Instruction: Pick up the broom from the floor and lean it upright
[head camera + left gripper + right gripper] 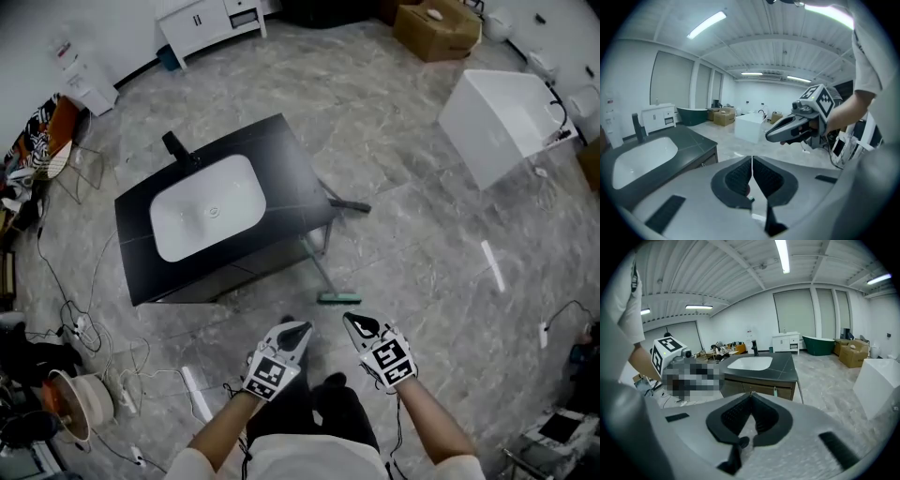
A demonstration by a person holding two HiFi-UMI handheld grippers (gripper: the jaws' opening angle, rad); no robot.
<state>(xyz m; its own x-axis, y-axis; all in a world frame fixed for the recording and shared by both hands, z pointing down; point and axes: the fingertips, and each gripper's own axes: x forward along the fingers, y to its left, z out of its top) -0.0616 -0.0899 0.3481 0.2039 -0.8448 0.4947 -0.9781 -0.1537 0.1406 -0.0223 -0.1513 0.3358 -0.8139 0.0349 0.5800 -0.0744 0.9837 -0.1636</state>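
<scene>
The broom stands leaning against the front corner of the black vanity, its green head on the floor and its thin handle slanting up to the cabinet. In the right gripper view the handle's green tip rests against the cabinet front. My left gripper and right gripper hover side by side near my body, a little short of the broom head. Both are shut with nothing between the pads, and neither touches the broom. The right gripper also shows in the left gripper view.
The vanity holds a white basin and a black tap. A white tub, a cardboard box and a white cabinet stand farther off. Cables and a cord reel lie at the left.
</scene>
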